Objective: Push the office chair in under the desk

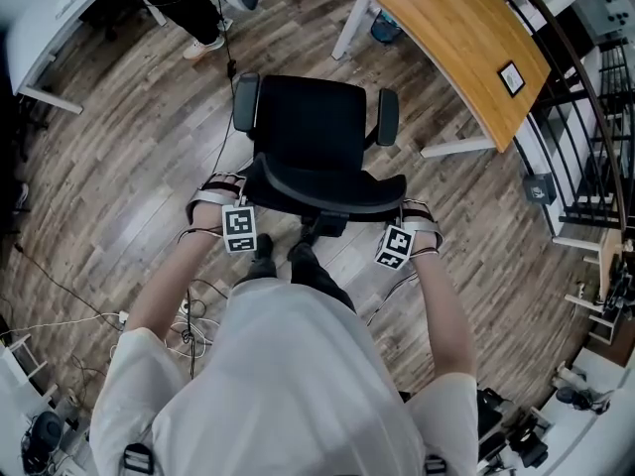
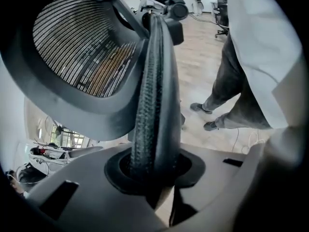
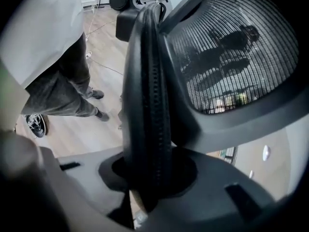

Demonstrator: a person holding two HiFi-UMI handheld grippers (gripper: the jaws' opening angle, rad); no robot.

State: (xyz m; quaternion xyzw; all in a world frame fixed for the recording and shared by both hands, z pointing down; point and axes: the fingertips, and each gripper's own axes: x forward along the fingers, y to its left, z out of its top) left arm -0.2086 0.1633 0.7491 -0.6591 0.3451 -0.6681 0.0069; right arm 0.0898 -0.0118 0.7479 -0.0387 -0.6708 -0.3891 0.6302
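Note:
A black office chair (image 1: 308,117) stands on the wood floor in the head view, its seat facing the wooden desk (image 1: 466,38) at the upper right, a stretch of floor between them. Its curved mesh backrest (image 1: 327,188) is nearest me. My left gripper (image 1: 241,188) is at the backrest's left edge and my right gripper (image 1: 405,206) at its right edge. In the left gripper view the padded backrest rim (image 2: 153,95) fills the gap of the left gripper (image 2: 154,174), clamped. The right gripper (image 3: 147,174) holds the rim (image 3: 147,100) the same way.
A white table (image 1: 45,38) stands at the upper left, and another person's legs (image 1: 193,8) are beside it. Cables (image 1: 189,315) lie on the floor at my left. A black railing (image 1: 585,157) runs along the right. A blue bin (image 1: 385,28) sits under the wooden desk.

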